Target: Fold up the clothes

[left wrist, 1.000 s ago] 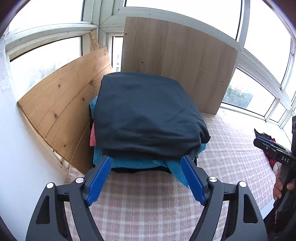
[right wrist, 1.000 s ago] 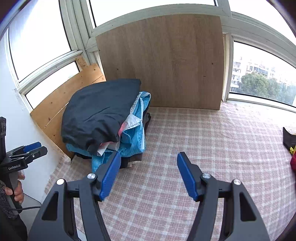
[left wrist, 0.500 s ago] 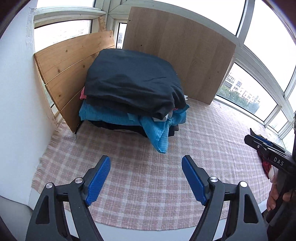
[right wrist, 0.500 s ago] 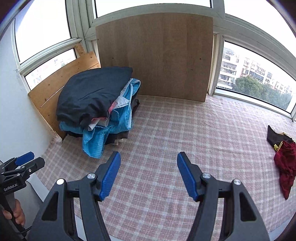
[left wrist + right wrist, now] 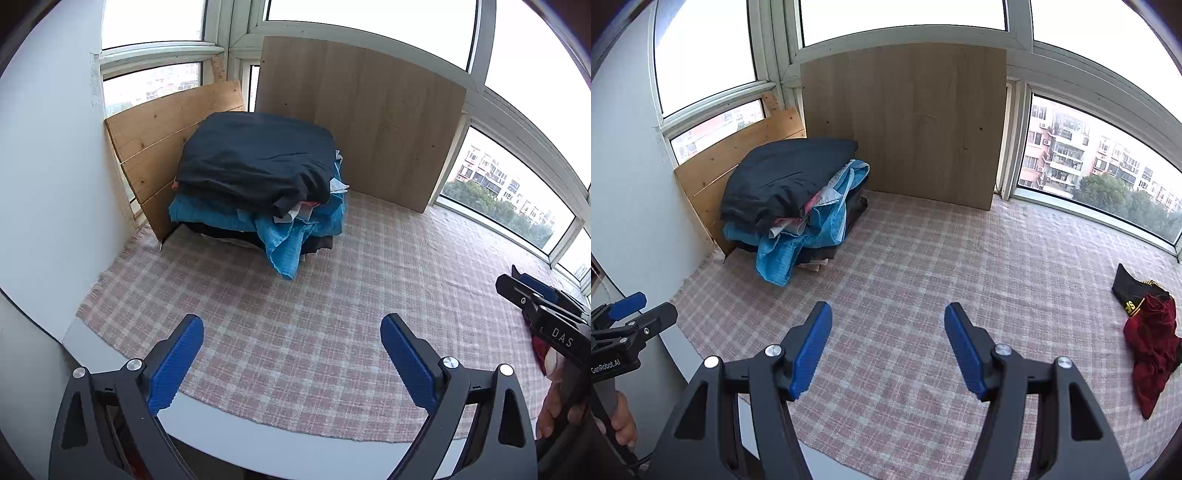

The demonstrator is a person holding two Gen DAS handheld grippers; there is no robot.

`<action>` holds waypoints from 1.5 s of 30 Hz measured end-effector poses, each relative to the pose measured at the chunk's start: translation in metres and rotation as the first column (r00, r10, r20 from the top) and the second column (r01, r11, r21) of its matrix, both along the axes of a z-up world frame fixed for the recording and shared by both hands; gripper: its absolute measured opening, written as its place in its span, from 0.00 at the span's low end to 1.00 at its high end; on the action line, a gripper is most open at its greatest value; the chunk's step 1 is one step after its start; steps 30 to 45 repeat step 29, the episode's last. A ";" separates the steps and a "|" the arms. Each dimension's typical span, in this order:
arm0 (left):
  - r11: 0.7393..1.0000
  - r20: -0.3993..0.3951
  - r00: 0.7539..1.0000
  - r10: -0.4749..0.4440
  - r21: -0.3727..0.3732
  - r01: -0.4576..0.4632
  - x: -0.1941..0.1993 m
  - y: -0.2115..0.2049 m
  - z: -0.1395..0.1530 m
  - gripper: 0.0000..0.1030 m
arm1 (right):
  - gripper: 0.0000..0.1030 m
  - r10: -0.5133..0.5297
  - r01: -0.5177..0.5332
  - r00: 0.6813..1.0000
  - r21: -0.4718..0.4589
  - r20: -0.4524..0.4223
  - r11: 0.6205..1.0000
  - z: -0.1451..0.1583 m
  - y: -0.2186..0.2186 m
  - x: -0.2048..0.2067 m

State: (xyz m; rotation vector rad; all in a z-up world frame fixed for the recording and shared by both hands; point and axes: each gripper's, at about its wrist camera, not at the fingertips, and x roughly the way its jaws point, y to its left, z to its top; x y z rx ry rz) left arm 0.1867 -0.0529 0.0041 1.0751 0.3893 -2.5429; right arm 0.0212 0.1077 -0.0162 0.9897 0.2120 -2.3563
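1. Two words of writing could be read: white letters "DAS" on the black body of the right gripper at the right edge of the left wrist view, and "GenRobot.AI" on the body of the left gripper at the left edge of the right wrist view.
2. Yellow lettering showed on the black garment with a yellow-striped trim near the right edge of the cloth, too small to read.
3. Compared with a second earlier, both grippers had drawn back from the pile toward the near edge; the left one, which had been right at the stack, now sat over the near edge of the pink-and-white plaid cloth, well apart from the clothes.
4. The left gripper stood with its two blue pads wide apart, holding nothing.
5. The right gripper likewise stood wide, its pads bare.
6. One stack of folded clothes sat at the far left corner of the cloth, a dark navy folded garment on top and a bright blue knit garment hanging out lower down.
7. One crumpled dark red garment lay just beside the black one, touching it.
8. Two boards stood behind the stack: a pale wood-grain board and a knotty pine plank panel.
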 end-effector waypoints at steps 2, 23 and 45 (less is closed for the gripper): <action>1.000 -0.003 1.000 0.020 -0.016 -0.020 0.005 0.006 0.003 0.99 | 0.61 0.015 -0.015 1.000 0.001 -0.001 1.000 -0.001 0.006 0.001; 0.997 -0.021 0.998 0.061 0.040 -0.061 0.031 0.020 0.013 0.99 | 0.61 0.036 -0.036 0.999 0.015 0.001 0.999 -0.010 0.024 0.009; 0.996 -0.040 0.998 0.048 0.075 -0.045 0.032 0.021 0.018 0.99 | 0.61 0.037 -0.037 0.999 0.016 0.009 0.999 -0.013 0.024 0.008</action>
